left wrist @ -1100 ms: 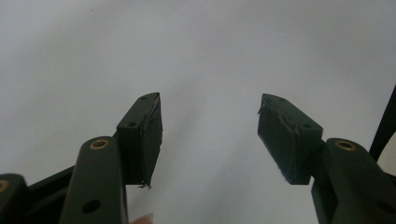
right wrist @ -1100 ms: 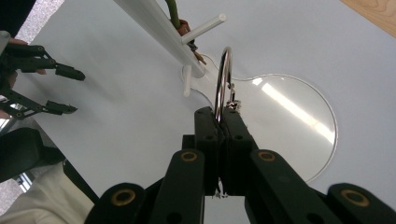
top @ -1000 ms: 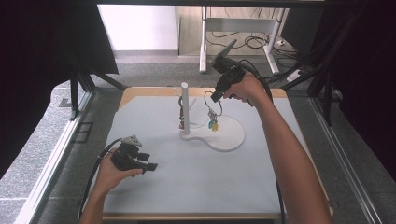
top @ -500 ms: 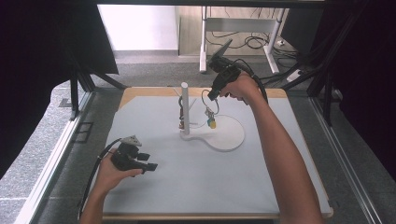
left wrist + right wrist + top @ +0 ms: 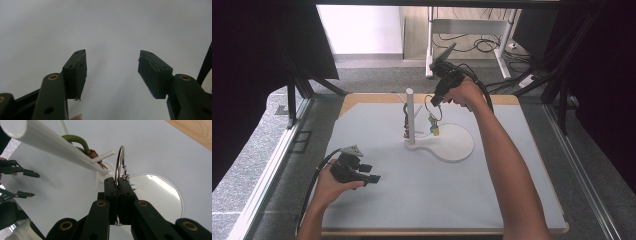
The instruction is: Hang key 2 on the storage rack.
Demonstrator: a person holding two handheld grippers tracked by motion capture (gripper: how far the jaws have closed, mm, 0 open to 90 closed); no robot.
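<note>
Beside the white post (image 5: 57, 147), the right gripper (image 5: 119, 181) has its jaws clamped on the metal ring (image 5: 119, 161).

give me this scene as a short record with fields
surface: pale mat on a wooden table
stand: white upright post on a flat white base
right hand-held gripper: shut on metal ring, close beside the post
hanging from ring: small charms, details unclear
on post: green loop over a peg
left hand-held gripper: open, nothing between its jaws, low over the mat
</note>
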